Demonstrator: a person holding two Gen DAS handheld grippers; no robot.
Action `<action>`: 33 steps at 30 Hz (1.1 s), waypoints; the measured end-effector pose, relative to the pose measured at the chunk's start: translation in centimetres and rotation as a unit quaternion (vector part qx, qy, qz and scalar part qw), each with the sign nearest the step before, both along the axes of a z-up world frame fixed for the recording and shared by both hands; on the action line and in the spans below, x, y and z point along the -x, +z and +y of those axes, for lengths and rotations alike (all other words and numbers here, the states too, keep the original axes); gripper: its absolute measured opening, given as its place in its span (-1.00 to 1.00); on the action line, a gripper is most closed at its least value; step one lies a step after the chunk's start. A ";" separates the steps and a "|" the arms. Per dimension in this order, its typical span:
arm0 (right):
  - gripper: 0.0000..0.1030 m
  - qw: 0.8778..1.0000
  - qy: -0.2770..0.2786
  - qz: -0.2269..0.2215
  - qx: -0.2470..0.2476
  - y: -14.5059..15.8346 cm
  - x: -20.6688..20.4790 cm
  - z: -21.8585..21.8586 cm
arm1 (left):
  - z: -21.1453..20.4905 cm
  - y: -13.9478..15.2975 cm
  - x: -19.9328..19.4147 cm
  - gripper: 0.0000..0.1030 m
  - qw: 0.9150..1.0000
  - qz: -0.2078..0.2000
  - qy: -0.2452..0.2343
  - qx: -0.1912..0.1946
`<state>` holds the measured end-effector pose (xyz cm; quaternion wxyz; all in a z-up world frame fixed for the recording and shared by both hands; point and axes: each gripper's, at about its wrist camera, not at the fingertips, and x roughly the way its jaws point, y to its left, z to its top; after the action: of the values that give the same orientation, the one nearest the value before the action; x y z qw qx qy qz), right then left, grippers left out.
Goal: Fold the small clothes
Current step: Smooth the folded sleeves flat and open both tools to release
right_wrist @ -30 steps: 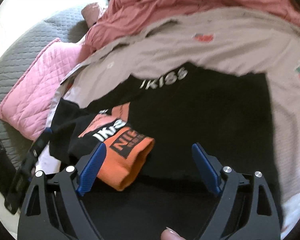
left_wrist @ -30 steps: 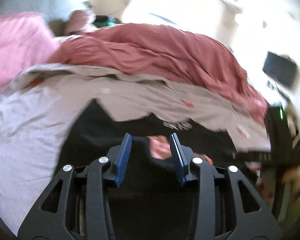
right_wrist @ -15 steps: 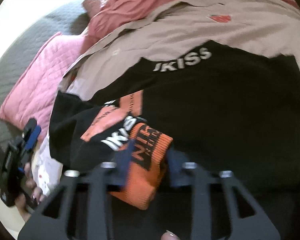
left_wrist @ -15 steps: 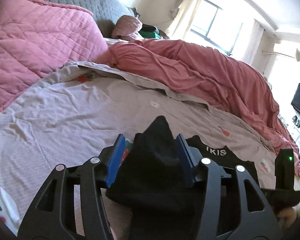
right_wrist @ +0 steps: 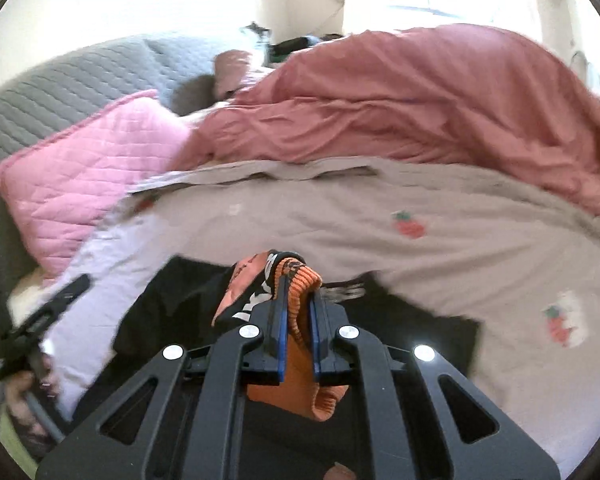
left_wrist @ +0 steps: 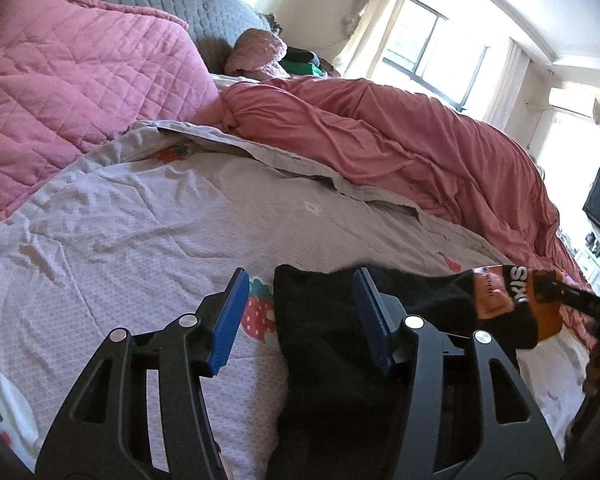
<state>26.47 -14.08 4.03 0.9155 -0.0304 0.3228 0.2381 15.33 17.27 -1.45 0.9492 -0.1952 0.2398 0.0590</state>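
The black garment (left_wrist: 328, 344) lies on the bed, its orange cuff (right_wrist: 300, 300) lifted and pinched between the closed pads of the right hand-held gripper (right_wrist: 299, 320). The left hand-held gripper (left_wrist: 298, 312) stands apart, black cloth against its right pad only, the strawberry-print sheet (left_wrist: 140, 216) showing beside its left pad. Beyond both lie a rose duvet (left_wrist: 400, 140) and a pink quilted pillow (left_wrist: 72, 92).
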 end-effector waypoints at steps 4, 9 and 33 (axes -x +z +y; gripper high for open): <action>-0.85 0.998 -0.031 0.032 0.051 -2.4 -2.0 -1.3 | -1.2 -0.6 -0.7 -0.09 1.000 0.013 -0.018 -0.008; -0.84 0.993 -0.051 0.066 0.084 -6.2 -2.6 -2.0 | -3.8 -1.7 -1.9 -0.04 0.998 0.035 -0.049 -0.030; -0.69 0.981 -0.122 0.118 0.096 -10.0 -4.0 -5.3 | -5.1 -6.4 -5.8 0.20 0.984 0.133 -0.114 0.000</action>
<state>30.51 -19.34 -5.98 0.8860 -0.0501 0.4511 0.0949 21.12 12.19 -7.83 0.9093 -0.1568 0.3848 -0.0246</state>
